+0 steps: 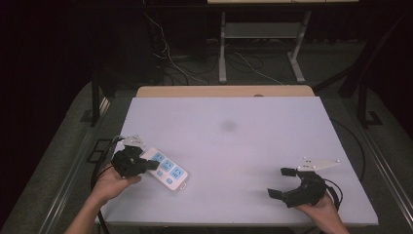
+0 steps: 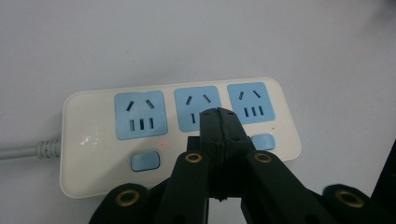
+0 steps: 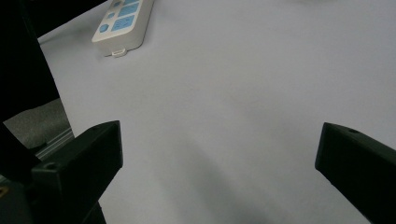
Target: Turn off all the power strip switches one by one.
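I see one power strip (image 1: 166, 169) lying flat on the table (image 1: 243, 131), near my left front corner. It is white with three blue sockets in a row and blue buttons beside them. I can count two buttons in the left gripper view; a third spot is hidden behind the jaws. A tiny red light glows next to the first button. A grey cord (image 2: 28, 150) leaves one short end of the strip.

My left gripper (image 1: 152, 164) sits over the strip. Its jaws are pressed tight together with nothing between them. The closed tip is over the middle socket, close to the second button. I cannot tell if the tip touches the strip.

My right gripper (image 1: 281, 183) is well apart, near the right front edge of the table. Its jaws are spread wide and hold nothing. Bare table lies between them.

Nothing stands between the two grippers. The table top is pale and smooth, with one faint dark smudge (image 1: 228, 126) near the middle. A strip of wood (image 1: 224, 91) shows along the far edge.

The room is dark. The floor is grey. Behind the table stands one metal frame (image 1: 263, 44) with two legs, and loose wires (image 1: 170, 58) lie on the floor by it.
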Demonstrator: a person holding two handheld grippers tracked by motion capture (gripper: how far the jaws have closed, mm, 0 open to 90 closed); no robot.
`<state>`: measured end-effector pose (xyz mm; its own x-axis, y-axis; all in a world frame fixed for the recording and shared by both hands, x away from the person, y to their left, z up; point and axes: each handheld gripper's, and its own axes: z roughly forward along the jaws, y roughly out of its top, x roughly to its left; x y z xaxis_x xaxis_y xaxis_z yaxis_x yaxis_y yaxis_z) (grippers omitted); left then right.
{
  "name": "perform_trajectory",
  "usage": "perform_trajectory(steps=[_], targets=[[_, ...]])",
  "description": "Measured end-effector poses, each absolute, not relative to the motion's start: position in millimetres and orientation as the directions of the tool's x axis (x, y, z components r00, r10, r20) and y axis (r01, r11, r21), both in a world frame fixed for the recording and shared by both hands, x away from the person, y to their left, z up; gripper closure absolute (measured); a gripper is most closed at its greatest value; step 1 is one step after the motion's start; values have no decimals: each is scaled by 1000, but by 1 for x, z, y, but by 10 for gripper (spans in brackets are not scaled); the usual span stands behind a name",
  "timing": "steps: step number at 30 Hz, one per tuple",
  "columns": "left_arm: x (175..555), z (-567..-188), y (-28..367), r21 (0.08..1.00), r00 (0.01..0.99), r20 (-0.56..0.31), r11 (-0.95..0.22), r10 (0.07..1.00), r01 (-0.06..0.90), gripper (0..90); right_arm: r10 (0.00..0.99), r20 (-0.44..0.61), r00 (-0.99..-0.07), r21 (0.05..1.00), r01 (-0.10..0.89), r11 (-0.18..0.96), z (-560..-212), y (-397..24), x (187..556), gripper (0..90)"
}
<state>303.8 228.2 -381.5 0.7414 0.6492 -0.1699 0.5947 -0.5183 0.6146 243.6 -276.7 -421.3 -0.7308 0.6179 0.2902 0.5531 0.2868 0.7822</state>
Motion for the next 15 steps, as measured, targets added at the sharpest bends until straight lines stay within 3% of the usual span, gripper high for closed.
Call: perform_trajectory(steps=[15], targets=[[306, -392, 225, 603, 743, -177, -526, 645, 600, 890, 616, 288, -733, 780, 553, 293, -422, -276, 244, 6]])
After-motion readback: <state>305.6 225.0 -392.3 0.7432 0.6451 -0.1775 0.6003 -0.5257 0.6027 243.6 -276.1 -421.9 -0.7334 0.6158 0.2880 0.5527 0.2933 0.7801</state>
